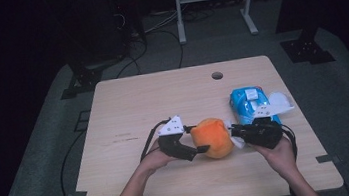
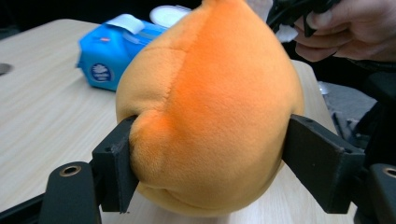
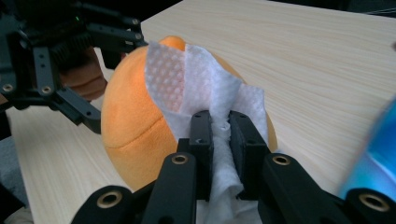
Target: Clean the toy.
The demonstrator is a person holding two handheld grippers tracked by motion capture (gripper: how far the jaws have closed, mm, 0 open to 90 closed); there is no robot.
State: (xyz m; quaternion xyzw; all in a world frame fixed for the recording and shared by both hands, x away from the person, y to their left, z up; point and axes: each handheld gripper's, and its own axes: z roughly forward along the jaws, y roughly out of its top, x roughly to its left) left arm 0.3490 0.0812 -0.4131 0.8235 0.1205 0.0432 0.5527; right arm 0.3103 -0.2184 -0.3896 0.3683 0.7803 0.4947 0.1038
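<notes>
A: Why does the left gripper (image 1: 198, 138) sit around the orange plush toy (image 1: 212, 137) like that?

B: To steady it, I judge. In the left gripper view its black jaws press into the plush on both flanks, denting the fabric, so the toy (image 2: 210, 107) is pinched and can't roll on the table (image 1: 128, 108).

A: And the right gripper (image 3: 219, 140)?

B: Its jaws are squeezed together on a folded white wipe (image 3: 205, 88), which lies flat against the toy's side opposite the left gripper. That reads as wiping: one tool braces, the other rubs.

A: Where does the toy sit?

B: On the table's near half, between the two grippers, touching both. The blue wipes pack (image 1: 251, 102) lies just beyond the toy on the right gripper's side, its lid flipped open, presumably within easy reach for another sheet.
</notes>
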